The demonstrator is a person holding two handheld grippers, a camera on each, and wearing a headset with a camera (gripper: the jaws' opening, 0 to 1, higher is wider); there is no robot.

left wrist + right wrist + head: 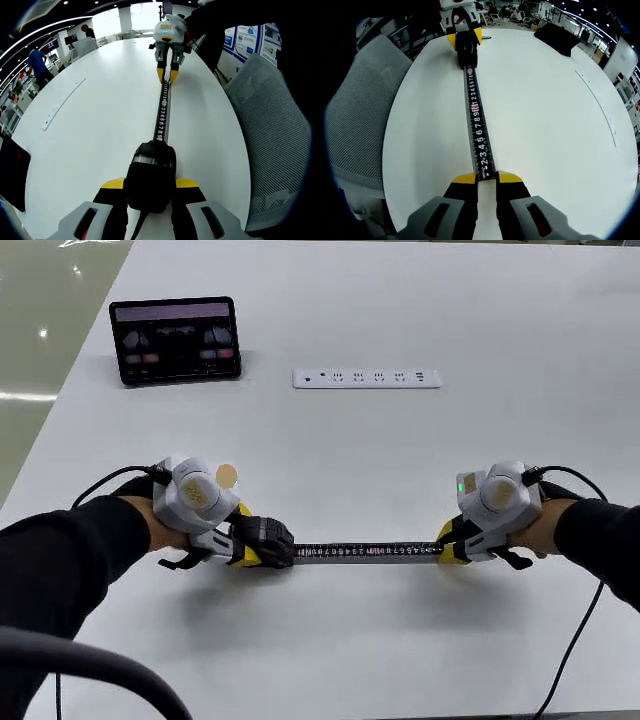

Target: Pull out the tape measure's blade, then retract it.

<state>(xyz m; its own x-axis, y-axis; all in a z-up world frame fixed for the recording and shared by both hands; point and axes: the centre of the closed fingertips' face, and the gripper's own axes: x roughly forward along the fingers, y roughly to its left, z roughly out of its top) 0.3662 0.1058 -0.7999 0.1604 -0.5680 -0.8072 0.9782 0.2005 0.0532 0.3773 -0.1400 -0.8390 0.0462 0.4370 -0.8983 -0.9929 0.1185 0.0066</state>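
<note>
Pull-out looks done: left gripper (150, 183) clamps black tape-measure case (150, 167), right gripper (487, 178) pinches dark numbered blade (477, 120)'s tip; next, feed it back.

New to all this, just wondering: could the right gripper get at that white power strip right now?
Probably, but not freely: the table between the right gripper and the power strip lies bare, yet the gripper is shut on the blade tip, so it would likely have to let go first.
</note>
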